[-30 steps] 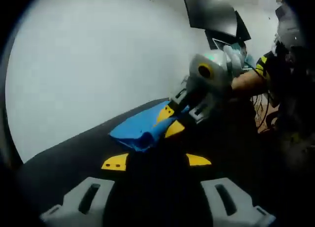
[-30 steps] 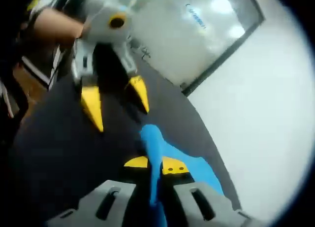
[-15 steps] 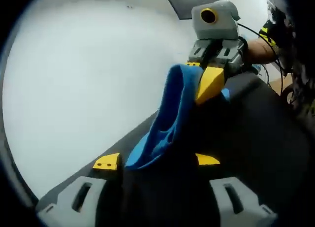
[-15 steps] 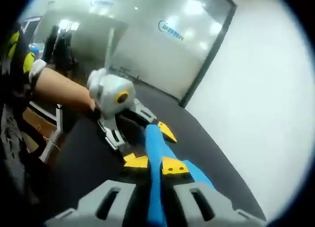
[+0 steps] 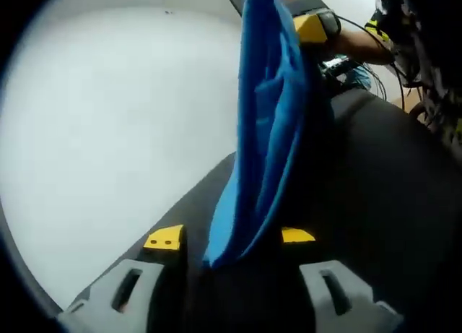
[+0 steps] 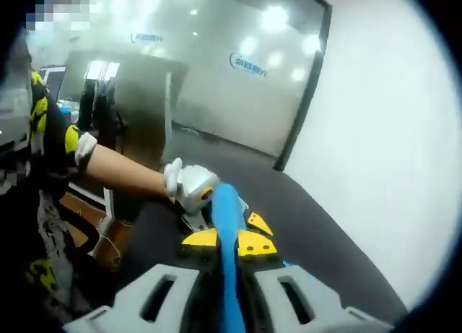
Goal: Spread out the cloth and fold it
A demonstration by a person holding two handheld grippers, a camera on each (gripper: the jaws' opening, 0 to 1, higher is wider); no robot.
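While the right gripper [image 6: 227, 243] pinches the blue cloth [image 5: 267, 123] shut-jawed and hangs it bunched above the dark table [image 5: 375, 181], the left gripper [image 5: 227, 239] gapes wide around its low end, so spreading and folding both remain

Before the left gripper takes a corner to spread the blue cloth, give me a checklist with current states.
1. Right gripper shut on the blue cloth: ok, the yellow tips pinch it.
2. Cloth lifted off the black table: mostly ok; it hangs in a long bunch, and whether the low end touches the table cannot be told.
3. Left gripper open for a grab: ok, tips stand apart, the cloth's low end between them.
4. Cloth spread: not ok, it is bunched.
5. A free corner in sight: cannot tell.
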